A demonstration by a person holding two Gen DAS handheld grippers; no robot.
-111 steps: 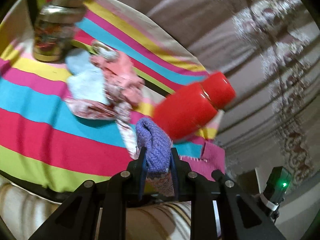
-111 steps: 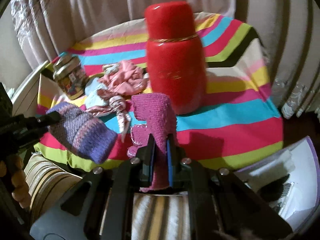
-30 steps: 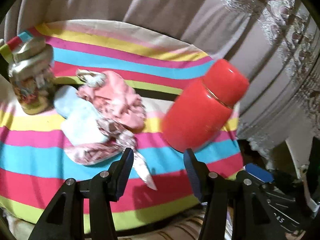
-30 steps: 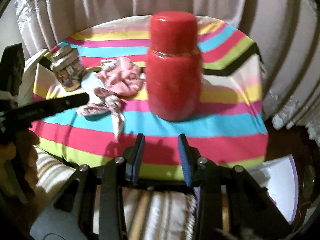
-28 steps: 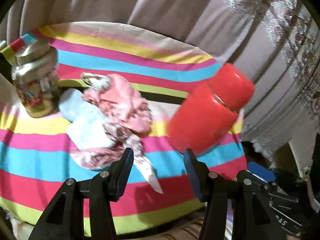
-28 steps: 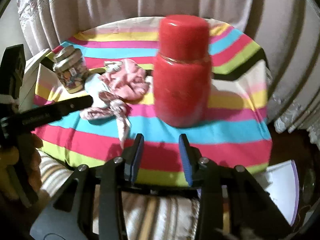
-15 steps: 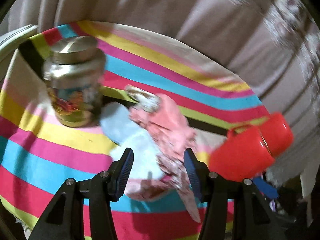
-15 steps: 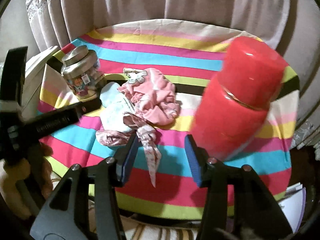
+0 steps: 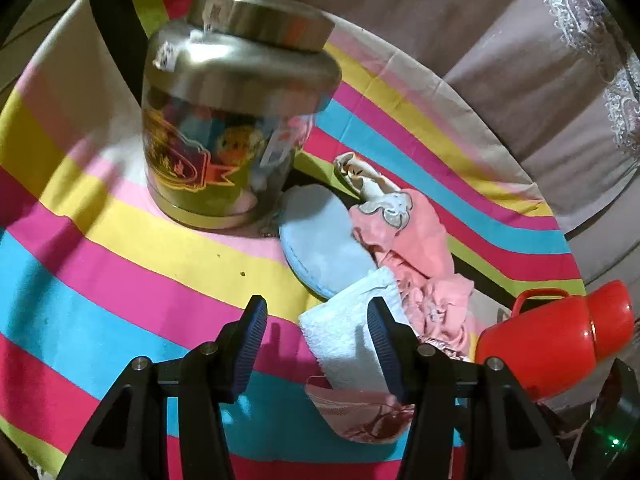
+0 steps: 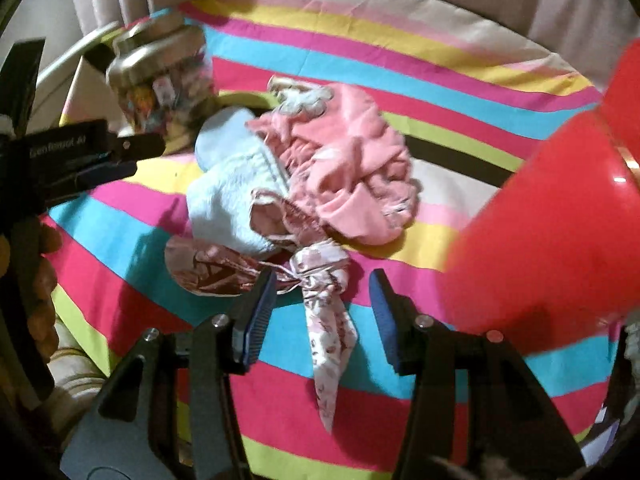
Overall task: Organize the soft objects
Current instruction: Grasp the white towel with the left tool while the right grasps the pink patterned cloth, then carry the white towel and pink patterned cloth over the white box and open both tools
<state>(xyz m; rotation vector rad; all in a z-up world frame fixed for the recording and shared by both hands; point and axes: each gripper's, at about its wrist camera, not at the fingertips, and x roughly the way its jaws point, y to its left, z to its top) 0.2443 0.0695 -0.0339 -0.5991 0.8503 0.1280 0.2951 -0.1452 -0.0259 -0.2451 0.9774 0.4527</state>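
- Right wrist view: right gripper (image 10: pixel 322 312) has its jaws spread with nothing pinched; the patterned satin tie (image 10: pixel 326 292) of the cloth pile lies between and just beyond the pads, no contact visible.
- Left wrist view: left gripper (image 9: pixel 316 340) is also spread and empty. Its right-side pad overlaps the white terry cloth (image 9: pixel 344 340) in the picture; can't tell if it touches.
- Landmark = cloth pile (image 10: pixel 304 184) on the striped tablecloth (image 10: pixel 400 56). Task items are all here: white terry cloth on the near-left of the pile, pale blue pad (image 9: pixel 320 244) behind it, pink garment (image 10: pixel 348 160) on the far-right, satin tie on the near edge.
- Gold-lidded jar (image 9: pixel 232 128) sits just left of and behind the pile, close to the blue pad.
- Red flask (image 10: pixel 560 232) stands right of the pile, apart from it.
- Step, my read: approach for the next pick, both grippers aimed at the pile.
- Next move calls for lowering until one layer sits between the pads, then closing. The items overlap, so a single-item grab needs an exposed edge.
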